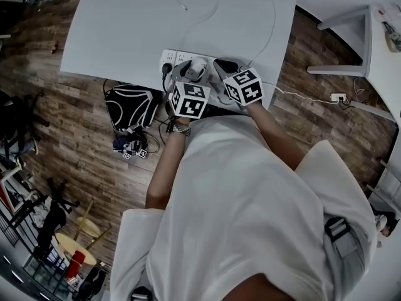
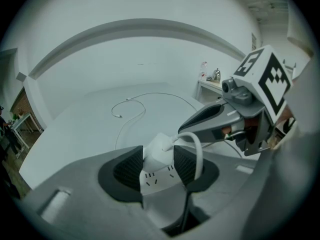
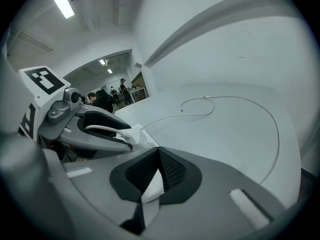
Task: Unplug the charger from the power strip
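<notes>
A white charger (image 1: pixel 197 68) (image 2: pixel 159 151) sits on a white power strip (image 1: pixel 172 58) (image 2: pixel 156 180) at the near edge of the white table (image 1: pixel 125 30). My left gripper (image 1: pixel 194 75) (image 2: pixel 157 164) stands around the charger, its pads close at both sides without visibly squeezing it. The charger's white cable (image 2: pixel 197 149) loops up to the right. My right gripper (image 1: pixel 227 68) (image 3: pixel 159 169) is just right of it, its pads nearly together on an edge of the strip (image 3: pixel 150 184). The right gripper view also has the charger (image 3: pixel 127 134), between the left gripper's fingers (image 3: pixel 100 139).
A thin white cable (image 1: pixel 200 17) (image 2: pixel 132 114) (image 3: pixel 200 109) curls across the tabletop beyond the strip. A black bag (image 1: pixel 131 105) lies on the wooden floor under the table's near-left edge. Another white table (image 1: pixel 382 61) stands at the right.
</notes>
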Demonstrator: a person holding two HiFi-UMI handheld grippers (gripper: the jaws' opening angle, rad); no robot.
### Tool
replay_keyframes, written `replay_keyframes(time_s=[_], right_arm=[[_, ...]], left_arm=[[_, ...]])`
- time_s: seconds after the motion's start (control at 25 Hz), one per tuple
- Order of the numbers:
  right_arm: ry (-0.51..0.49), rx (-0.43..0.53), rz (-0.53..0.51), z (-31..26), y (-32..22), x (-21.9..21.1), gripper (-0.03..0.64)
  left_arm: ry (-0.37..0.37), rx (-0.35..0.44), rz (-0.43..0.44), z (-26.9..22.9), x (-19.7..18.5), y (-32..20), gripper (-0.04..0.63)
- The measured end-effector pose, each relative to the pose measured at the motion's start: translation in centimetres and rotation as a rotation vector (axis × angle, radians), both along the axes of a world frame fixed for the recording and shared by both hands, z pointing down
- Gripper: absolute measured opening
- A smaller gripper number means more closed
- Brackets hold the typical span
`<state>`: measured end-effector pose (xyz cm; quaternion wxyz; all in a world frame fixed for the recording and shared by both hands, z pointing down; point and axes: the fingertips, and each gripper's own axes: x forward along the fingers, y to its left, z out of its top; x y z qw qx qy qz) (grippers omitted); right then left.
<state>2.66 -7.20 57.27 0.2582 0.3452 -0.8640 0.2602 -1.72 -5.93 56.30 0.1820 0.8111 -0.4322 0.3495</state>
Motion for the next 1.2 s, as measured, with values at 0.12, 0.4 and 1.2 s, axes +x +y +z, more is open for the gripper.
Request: replay_keyframes(time_s=[0.12, 0.4, 1.2], right_arm=[[0.000, -0.002, 0.016, -0.1, -0.1, 0.2, 0.002], [0.007, 0.006, 0.043, -1.2, -0.1, 0.5, 0.002], [-0.009, -0.004, 0.102, -2.1, 0.1, 1.0, 0.002]], left_arm=[[0.000, 0.000, 0.022, 0.0, 0.2, 0.6, 0.189], [0.024, -0.013, 0.058, 0.0, 0.4, 2.0, 0.204], [0.132, -0.067, 0.203, 0.3, 2.1, 5.3, 0.374]])
